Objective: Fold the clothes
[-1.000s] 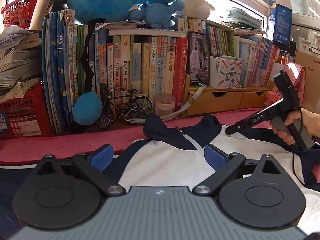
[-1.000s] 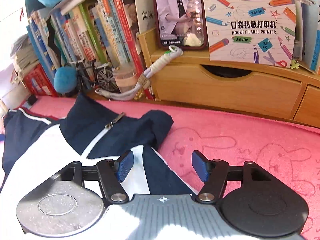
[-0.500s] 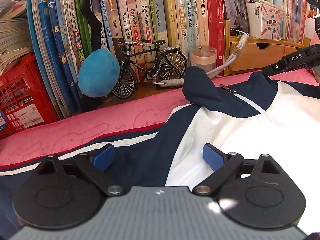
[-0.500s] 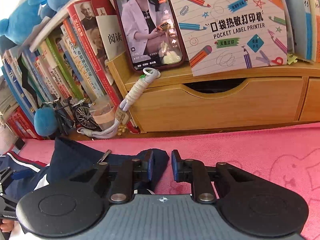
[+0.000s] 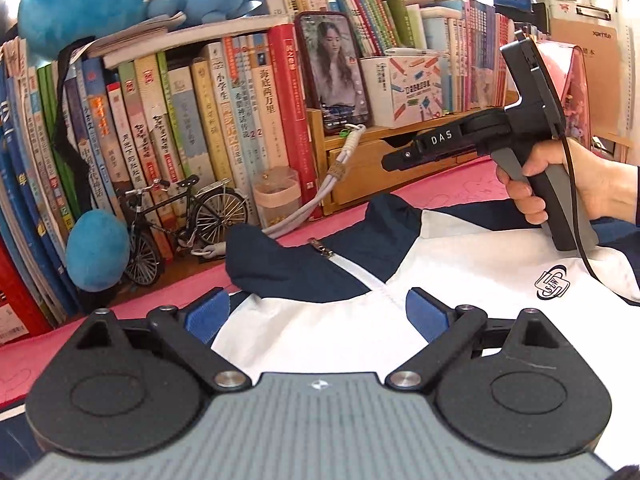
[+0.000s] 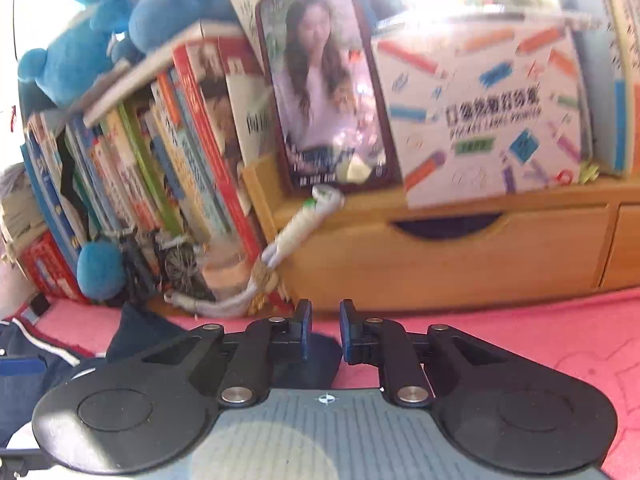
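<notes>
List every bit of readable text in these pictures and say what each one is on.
"DAS": on the right gripper's black body.
"POCKET LABEL PRINTER": on the white box on the wooden drawer unit, blurred.
"2 2": on a book spine.
"xprinte": on the brown carton.
Jacket chest logo, remaining book spines, phone screen: too small or blurred.

A row of upright books [image 5: 168,128] fills the left, a model bicycle [image 5: 180,224] before them; a phone [image 5: 334,72] leans at upper centre.
</notes>
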